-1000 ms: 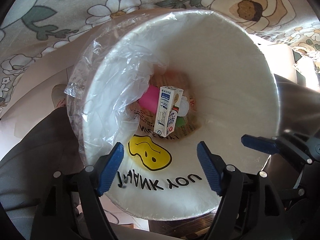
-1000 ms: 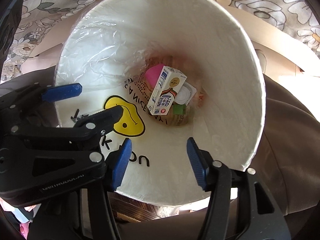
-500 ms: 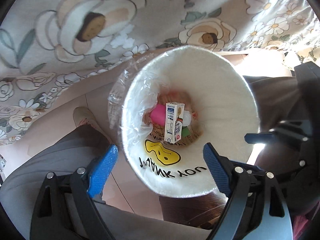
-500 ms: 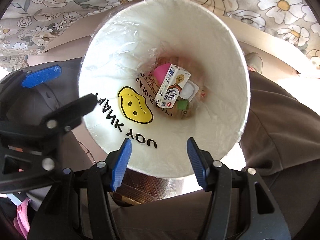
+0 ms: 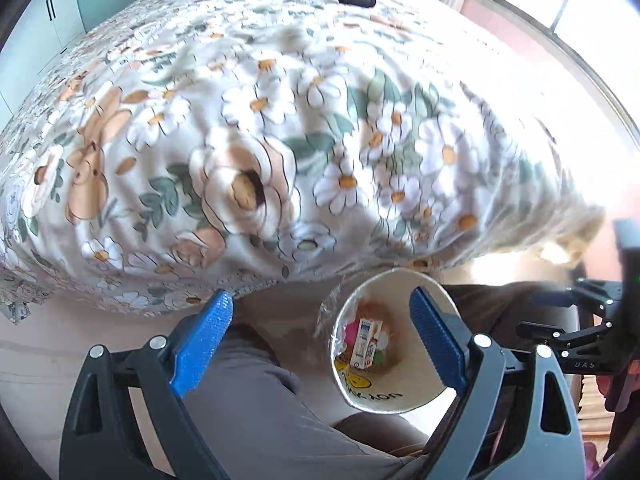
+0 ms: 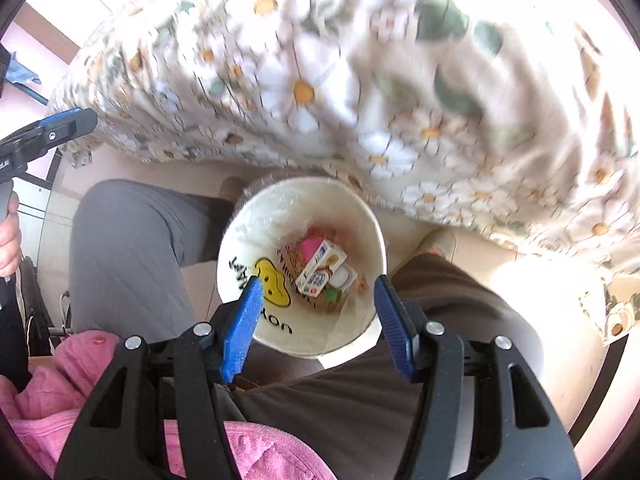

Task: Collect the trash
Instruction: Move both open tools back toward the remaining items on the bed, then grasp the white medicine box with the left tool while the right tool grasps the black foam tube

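Bright daylight from window [image 5: 568, 4]; right side overexposed; floral bedspread [image 5: 248, 128] motion-blurred; fisheye-curved edges.

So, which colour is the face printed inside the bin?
Yellow face inside the white bin; right wrist view shows it best.

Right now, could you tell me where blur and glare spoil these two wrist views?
Left wrist view: the floral bedspread is smeared by motion blur, the window side washes out white; the trash bin stays fairly sharp. Right wrist view: the bedspread is more heavily blurred, the lower right floor glares, the milk carton reads clearly.
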### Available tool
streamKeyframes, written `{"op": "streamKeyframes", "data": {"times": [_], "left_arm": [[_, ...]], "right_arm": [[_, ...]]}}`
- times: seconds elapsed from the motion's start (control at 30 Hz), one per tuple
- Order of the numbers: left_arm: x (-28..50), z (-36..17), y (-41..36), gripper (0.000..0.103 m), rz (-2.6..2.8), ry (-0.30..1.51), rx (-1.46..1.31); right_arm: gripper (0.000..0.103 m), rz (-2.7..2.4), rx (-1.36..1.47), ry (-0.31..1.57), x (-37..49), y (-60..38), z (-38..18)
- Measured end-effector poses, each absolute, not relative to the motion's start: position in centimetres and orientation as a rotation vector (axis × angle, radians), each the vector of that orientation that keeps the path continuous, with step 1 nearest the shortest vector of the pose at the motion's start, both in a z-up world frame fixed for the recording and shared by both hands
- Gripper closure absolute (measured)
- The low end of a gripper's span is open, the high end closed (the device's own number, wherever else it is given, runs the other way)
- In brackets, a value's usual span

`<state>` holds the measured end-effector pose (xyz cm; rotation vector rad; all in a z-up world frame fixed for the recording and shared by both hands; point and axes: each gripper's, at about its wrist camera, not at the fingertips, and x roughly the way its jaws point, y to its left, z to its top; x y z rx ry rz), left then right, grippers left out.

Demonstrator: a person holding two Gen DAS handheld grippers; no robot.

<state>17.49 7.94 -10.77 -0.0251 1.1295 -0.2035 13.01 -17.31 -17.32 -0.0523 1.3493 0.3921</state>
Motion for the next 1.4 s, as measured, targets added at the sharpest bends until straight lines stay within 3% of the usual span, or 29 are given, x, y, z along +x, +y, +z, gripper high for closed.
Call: {"op": "streamKeyframes", "data": {"times": [0.1,0.33,0.6,0.97,1.4], "left_arm": [[18.7,-7.0,9.4,0.009,-0.203,1.056,-0.062],[22.5,-1.9,12.1,0.008,-0.160,0.963,-0.073],[29.3,-0.5,14.7,0.008,-0.142,0.950,-0.102],[43.4,-0.6,16.8,0.008,-0.153,0.954,0.020],[61.8,-6.0,16.8,0.008,-0.216,1.017,0.168]], "right_arm": [[0.035,0.405,-0.031,1.195,13.4,-17.7,-12.2],[0.032,0.446,-0.022,0.947,15.4,-18.0,-3.1],[0.031,0.461,-0.205,0.779,21.0,-16.5,3.0],[0.030,0.452,-0.407,0.802,36.6,-14.5,3.5],[0.030,0.401,-0.533,0.909,56.1,-12.7,-2.6]]}}
